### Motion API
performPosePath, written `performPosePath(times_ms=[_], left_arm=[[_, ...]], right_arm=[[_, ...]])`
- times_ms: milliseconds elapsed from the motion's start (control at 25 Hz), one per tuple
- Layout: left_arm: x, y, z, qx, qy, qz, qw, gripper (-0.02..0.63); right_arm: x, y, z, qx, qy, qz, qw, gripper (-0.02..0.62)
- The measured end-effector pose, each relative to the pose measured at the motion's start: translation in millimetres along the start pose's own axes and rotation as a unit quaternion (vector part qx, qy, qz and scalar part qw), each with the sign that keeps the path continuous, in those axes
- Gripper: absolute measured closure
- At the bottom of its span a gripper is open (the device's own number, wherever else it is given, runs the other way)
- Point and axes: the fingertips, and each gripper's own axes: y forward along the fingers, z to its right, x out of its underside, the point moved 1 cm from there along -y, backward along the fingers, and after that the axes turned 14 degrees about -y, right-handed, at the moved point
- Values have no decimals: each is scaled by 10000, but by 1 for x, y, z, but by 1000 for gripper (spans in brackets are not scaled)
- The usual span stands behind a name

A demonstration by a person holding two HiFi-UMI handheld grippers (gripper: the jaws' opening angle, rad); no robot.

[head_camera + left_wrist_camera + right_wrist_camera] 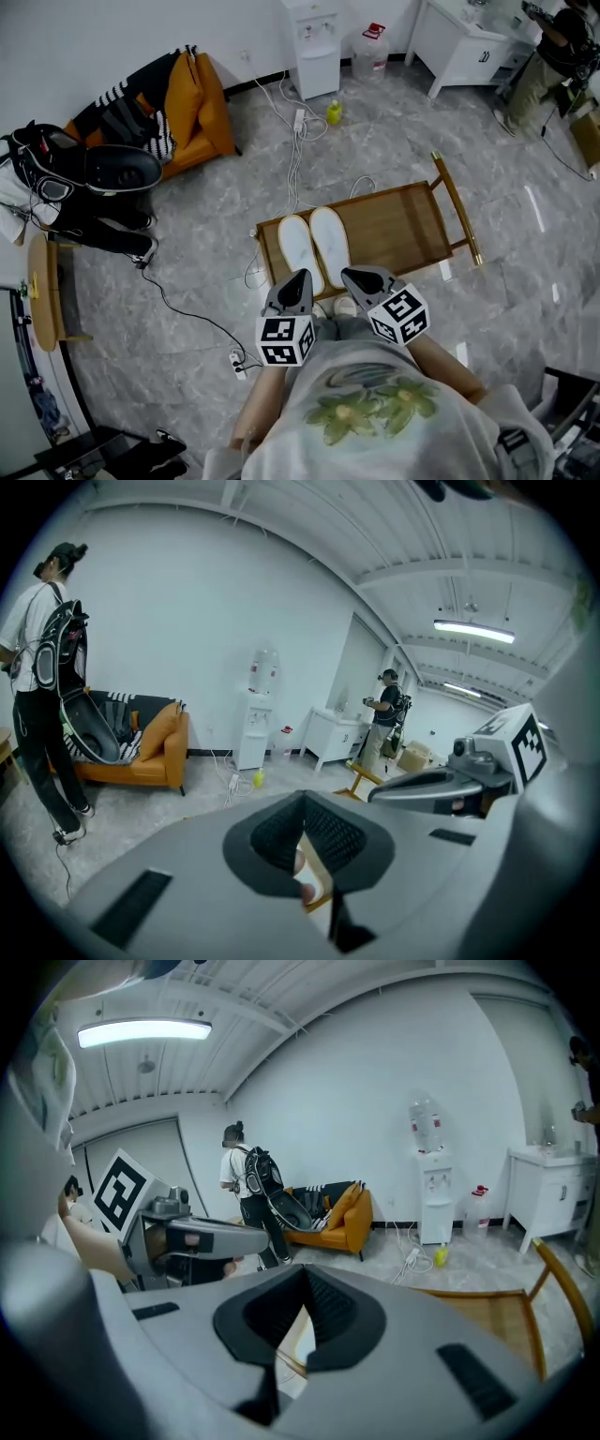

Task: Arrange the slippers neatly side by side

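Lying side by side at the left end of a low rectangular wooden surface (403, 230), the two flat white slippers, the left one (294, 246) and the right one (330, 242), point the same way. Their long edges run parallel, just beside each other. The surface stands on a grey marble-patterned floor (187, 281) and has a brass-coloured rail (457, 206) along its right end.

In the head view, the left gripper (300, 277) and the right gripper (354, 277) hover close together at the near edge of the surface, held apart from the slippers. Each carries its marker cube close to the person's chest. The left gripper's jaws are closed together with nothing gripped; its own view shows only a thin slice of wood through the gap below the pads (323, 832). The right gripper's jaws are likewise pressed together and empty, with the wooden surface visible beyond them in the right gripper view.

An orange sofa (192, 112) sits against the wall at upper left, and a white water dispenser (314, 42) stands at the top. On the floor in front of the dispenser are a small yellow bottle (334, 112) and a white power strip (299, 120). A white cabinet (464, 42) stands at upper right.
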Motion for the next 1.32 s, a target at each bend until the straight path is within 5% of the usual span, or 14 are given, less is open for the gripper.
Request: performPosePath(times_ms=[480,1320], left_arm=[[-1,1,13,93,121,-7,9999,591],[1,8,24,170,163,-126,9996,591]], right_arm=[[-7,-11,0,23,-188,89,9998,591],[11,-23,12,51,344,-30,9994,591]])
